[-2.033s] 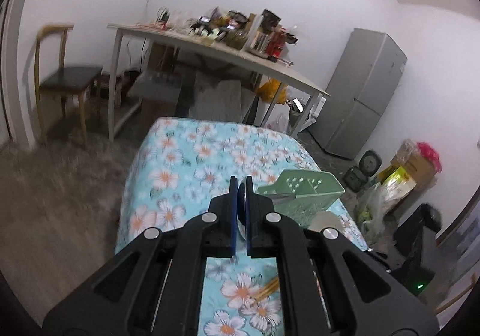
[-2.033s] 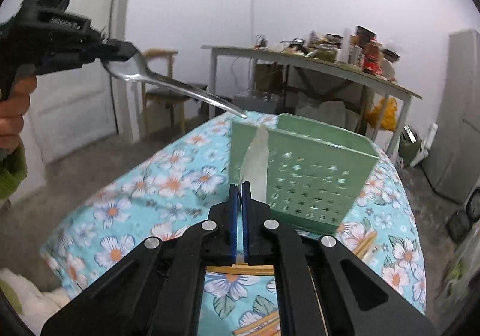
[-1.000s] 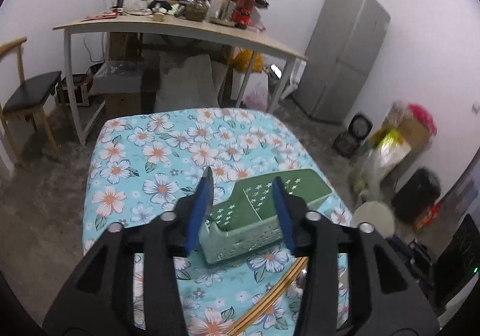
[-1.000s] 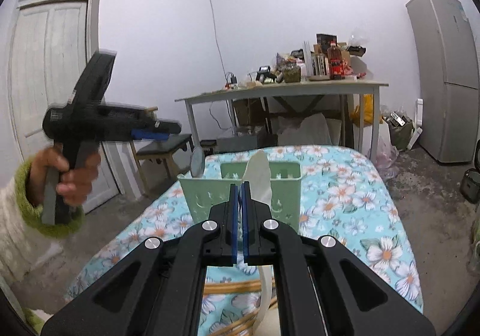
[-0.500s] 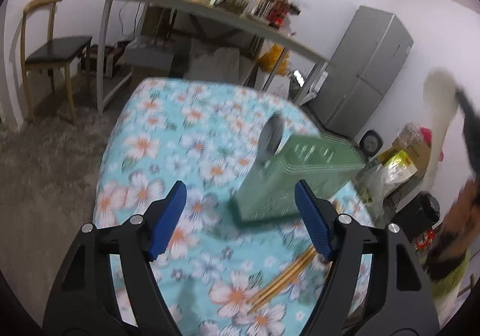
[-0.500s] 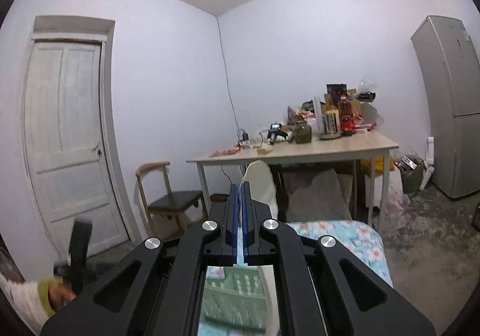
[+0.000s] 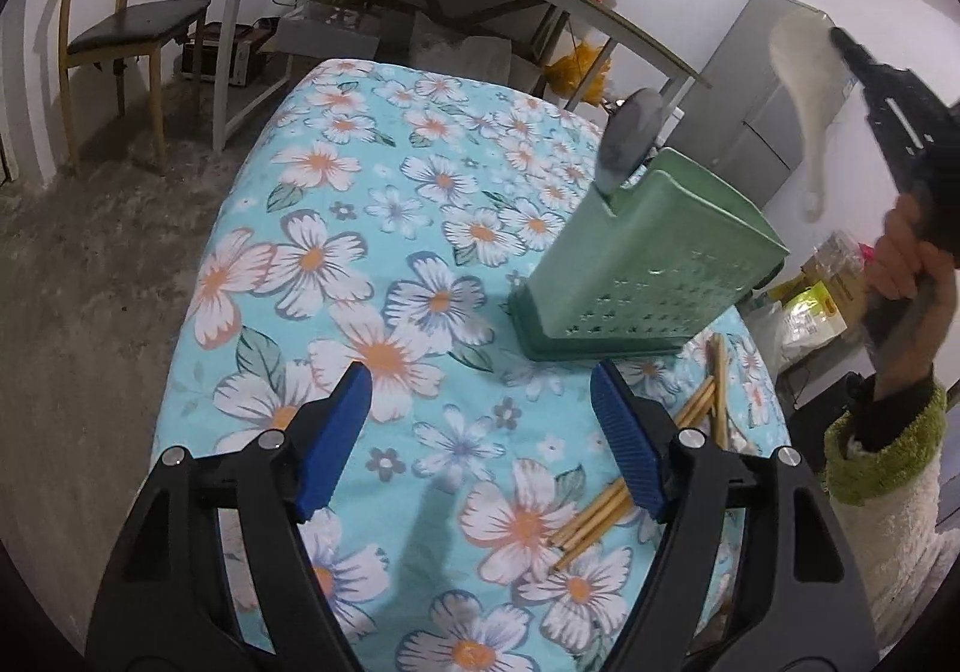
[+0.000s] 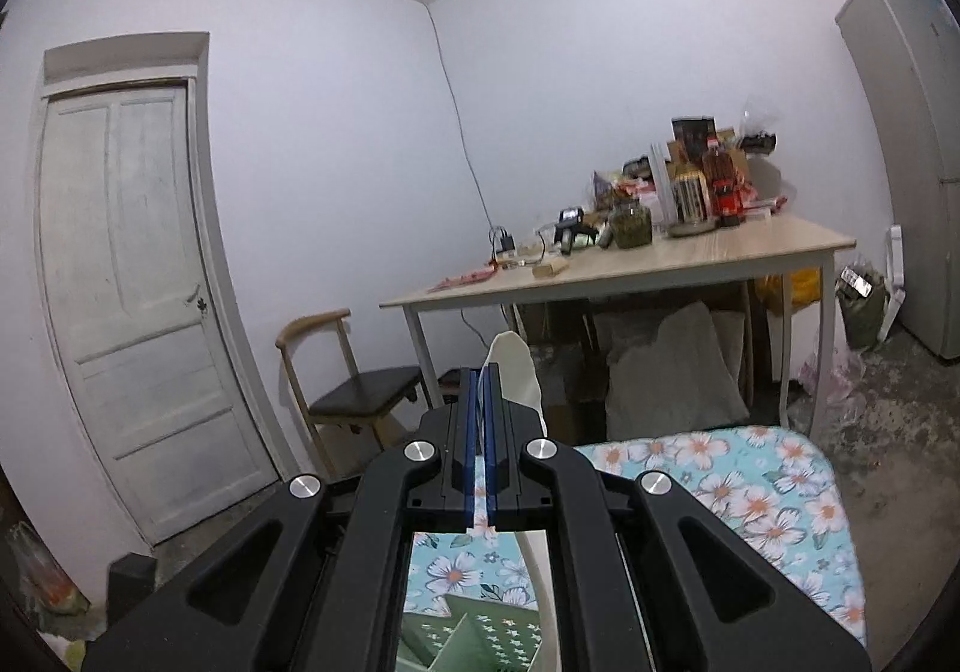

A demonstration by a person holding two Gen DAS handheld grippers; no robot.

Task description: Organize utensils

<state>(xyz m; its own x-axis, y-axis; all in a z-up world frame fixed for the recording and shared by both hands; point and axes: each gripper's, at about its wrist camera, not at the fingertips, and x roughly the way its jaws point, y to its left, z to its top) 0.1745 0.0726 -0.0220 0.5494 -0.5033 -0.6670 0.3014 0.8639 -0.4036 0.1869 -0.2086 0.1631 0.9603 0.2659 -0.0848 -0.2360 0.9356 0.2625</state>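
Left gripper (image 7: 480, 432), having dropped the metal spoon (image 7: 627, 144) into the green caddy (image 7: 648, 276), is hanging with fingers apart near the chopsticks (image 7: 606, 516), while right gripper (image 8: 480, 396) is lifting the clamped white rice paddle (image 7: 804, 90) above the caddy for insertion next.

Your left gripper (image 7: 480, 432) was shut on a metal spoon (image 7: 627, 138) two seconds ago. Now the spoon stands in the green basket (image 7: 648, 276), bowl end up, and your left jaws are wide apart with nothing between them. That gripper has come down low over the flowery cloth (image 7: 336, 264). Your right gripper (image 8: 482, 432), pinching the white spoon (image 8: 513, 366), has gone up. It was right behind the basket, and now the basket is far below it.
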